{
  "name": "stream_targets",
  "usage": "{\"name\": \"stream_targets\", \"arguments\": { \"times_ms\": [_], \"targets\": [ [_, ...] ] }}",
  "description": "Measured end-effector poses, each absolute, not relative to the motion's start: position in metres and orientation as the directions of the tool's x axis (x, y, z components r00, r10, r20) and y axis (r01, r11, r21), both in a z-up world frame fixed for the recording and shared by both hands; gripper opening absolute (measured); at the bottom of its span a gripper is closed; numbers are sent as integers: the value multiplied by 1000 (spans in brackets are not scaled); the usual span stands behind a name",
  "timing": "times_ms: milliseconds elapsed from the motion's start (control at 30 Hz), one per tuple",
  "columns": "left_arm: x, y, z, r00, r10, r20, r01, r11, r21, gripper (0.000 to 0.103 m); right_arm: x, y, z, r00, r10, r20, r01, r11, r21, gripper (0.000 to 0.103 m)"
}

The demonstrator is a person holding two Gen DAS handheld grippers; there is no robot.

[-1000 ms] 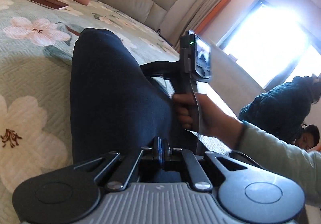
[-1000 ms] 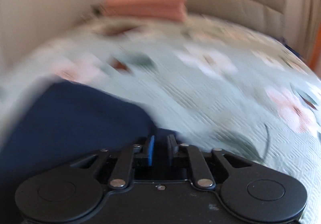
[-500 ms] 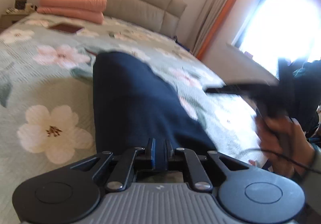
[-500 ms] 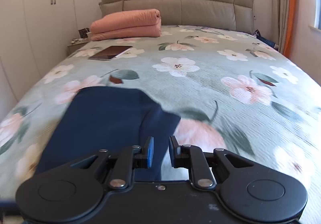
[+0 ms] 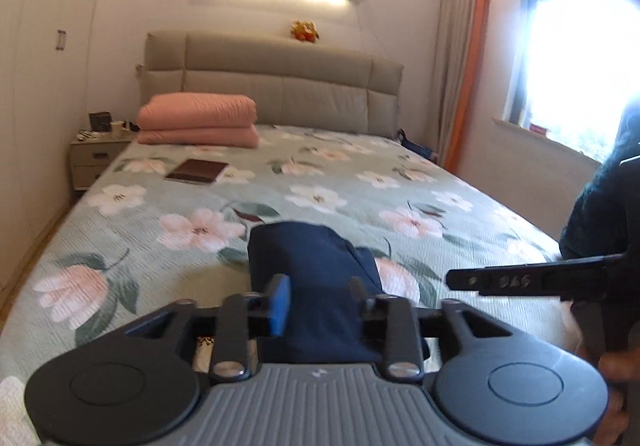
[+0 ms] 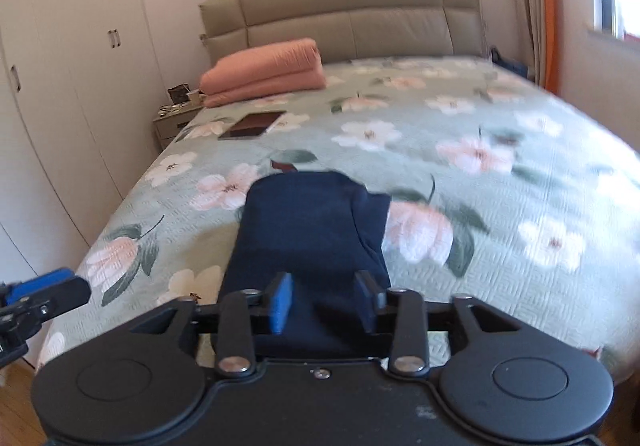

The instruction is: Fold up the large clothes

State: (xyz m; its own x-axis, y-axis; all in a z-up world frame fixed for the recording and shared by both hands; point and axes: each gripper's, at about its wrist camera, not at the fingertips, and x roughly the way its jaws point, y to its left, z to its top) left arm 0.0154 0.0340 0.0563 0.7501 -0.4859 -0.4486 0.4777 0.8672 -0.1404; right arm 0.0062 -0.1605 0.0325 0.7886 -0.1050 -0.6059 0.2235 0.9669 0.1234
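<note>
A dark navy garment [image 5: 316,270] lies folded into a narrow stack near the foot of the floral bed [image 5: 120,246]; it also shows in the right wrist view [image 6: 312,230]. My left gripper [image 5: 320,302] is open and empty, raised above the garment's near end. My right gripper [image 6: 324,302] is open and empty too, raised over the same end. The right gripper's side shows at the right of the left wrist view [image 5: 528,280]. A left fingertip [image 6: 44,288] shows at the left edge of the right wrist view.
A folded pink quilt [image 5: 198,120] lies by the headboard [image 5: 276,86]. A dark flat book or tablet [image 5: 198,171] lies on the bed's left side. A nightstand [image 5: 94,158] and wardrobe [image 6: 60,86] stand left. A person in dark clothes [image 5: 600,214] is at the right.
Both grippers have opened, let go of the navy garment and pulled back and up from it. The garment now rests folded on the bed.
</note>
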Motion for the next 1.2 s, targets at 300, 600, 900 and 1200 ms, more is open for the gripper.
{"name": "stream_targets", "arguments": {
  "times_ms": [300, 600, 900, 1200],
  "targets": [
    [-16, 21, 85, 836, -356, -417, 359, 930, -75, 99, -23, -129, 54, 812, -152, -563, 193, 981, 14, 76],
    [-5, 15, 53, 779, -309, -546, 324, 943, -73, 99, -20, -132, 29, 749, -119, -651, 189, 981, 39, 77],
    [-1, 19, 44, 755, -290, -588, 303, 950, -78, 99, -11, -135, 14, 710, -116, -694, 207, 977, 48, 77],
    [-4, 9, 41, 748, -271, -606, 323, 946, -24, 99, -12, -135, 15, 712, -136, -689, 209, 978, 23, 78]
  ]
}}
